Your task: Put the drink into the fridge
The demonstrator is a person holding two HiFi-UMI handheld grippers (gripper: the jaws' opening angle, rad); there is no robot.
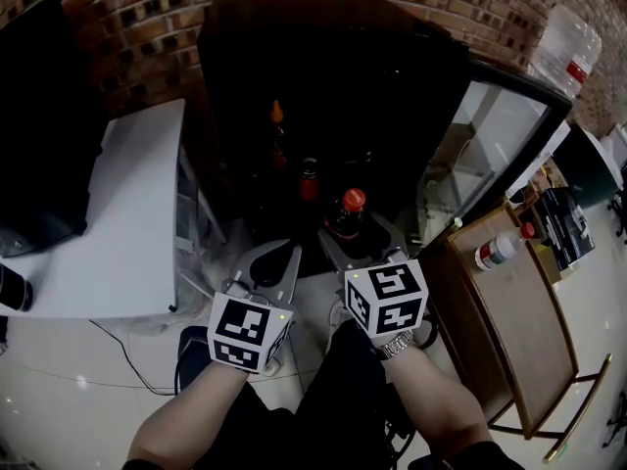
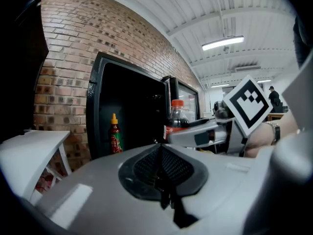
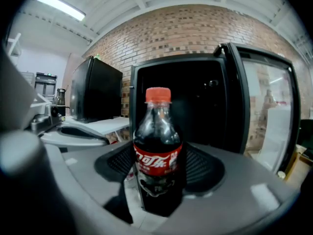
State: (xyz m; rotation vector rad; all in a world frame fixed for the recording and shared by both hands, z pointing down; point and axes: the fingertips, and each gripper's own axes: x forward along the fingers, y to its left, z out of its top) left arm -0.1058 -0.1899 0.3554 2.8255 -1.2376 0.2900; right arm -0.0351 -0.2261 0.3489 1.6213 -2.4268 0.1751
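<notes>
My right gripper (image 1: 355, 235) pinches a cola bottle (image 3: 157, 151) around its lower body. The bottle stands upright with its red cap on top, held in the air in front of the open fridge (image 3: 176, 58), not yet inside. The fridge's glass door (image 3: 266, 106) stands swung out to the right. My left gripper (image 1: 277, 255) sits just beside the right one, its jaws pressed together on nothing. Inside the dark fridge a sauce bottle (image 2: 114, 133) with a yellow tip stands upright. A white table (image 1: 127, 204) stands to the left of the fridge and a wooden table (image 1: 509, 311) to the right.
</notes>
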